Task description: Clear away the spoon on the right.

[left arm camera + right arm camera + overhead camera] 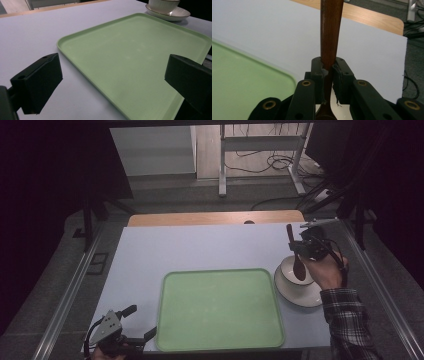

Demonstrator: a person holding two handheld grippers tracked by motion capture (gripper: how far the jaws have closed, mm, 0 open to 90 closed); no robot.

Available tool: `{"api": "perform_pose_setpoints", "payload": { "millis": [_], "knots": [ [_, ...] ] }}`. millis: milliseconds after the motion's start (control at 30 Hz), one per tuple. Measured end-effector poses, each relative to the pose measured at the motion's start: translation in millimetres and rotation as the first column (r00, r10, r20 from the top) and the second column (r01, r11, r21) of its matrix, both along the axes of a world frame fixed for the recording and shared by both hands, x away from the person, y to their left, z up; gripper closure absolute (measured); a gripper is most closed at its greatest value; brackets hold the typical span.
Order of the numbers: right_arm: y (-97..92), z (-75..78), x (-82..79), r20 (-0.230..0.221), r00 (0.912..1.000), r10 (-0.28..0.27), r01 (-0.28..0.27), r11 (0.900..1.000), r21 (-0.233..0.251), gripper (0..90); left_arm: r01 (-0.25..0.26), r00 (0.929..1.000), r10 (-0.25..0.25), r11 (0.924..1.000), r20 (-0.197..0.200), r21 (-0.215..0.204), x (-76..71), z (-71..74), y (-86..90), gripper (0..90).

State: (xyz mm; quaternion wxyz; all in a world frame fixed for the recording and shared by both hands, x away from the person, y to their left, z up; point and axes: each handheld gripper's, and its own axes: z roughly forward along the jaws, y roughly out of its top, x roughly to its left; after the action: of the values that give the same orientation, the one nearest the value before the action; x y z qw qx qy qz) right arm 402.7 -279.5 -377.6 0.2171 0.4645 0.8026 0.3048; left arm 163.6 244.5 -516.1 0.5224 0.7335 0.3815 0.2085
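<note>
The right gripper (299, 251) clamped a wooden spoon (298, 266) over the bowl (289, 270) on its saucer (300, 296). The left gripper (136, 324) gaped empty, the green tray (220, 310) just ahead of it.

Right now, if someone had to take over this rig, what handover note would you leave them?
Right gripper: shut on the wooden spoon, pinched on its handle; the spoon's dark head hangs over the white bowl.
Left gripper: open, holding nothing, near the tray's front left corner, jaws set wide.
Things: the bowl sits on a saucer just right of the green tray. Nothing lies on the tray.
Done: spoon gripped and raised at the bowl.
Left: probably set the spoon, bowl and saucer on the tray, though that is a guess from the layout.
</note>
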Motion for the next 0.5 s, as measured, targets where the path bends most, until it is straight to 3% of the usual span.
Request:
{"api": "perform_pose_setpoints", "payload": {
  "millis": [200, 500],
  "knots": [
    [4.0, 12.5, -9.8, -0.032, 0.9992, 0.024, -0.024, 0.9997, -0.008, 79.3, -0.004, 1.0, 0.004, 1.0, 0.002, 0.001, 0.0, 0.1, 0.2, 0.9],
    [11.3, 16.4, -21.3, -0.103, 0.9932, 0.055, -0.058, 0.9981, -0.023, 79.4, -0.01, 0.9999, 0.01, 0.9999, -0.002, 0.007, 0.6, -0.3, 0.3, 1.0]
  ]
}}
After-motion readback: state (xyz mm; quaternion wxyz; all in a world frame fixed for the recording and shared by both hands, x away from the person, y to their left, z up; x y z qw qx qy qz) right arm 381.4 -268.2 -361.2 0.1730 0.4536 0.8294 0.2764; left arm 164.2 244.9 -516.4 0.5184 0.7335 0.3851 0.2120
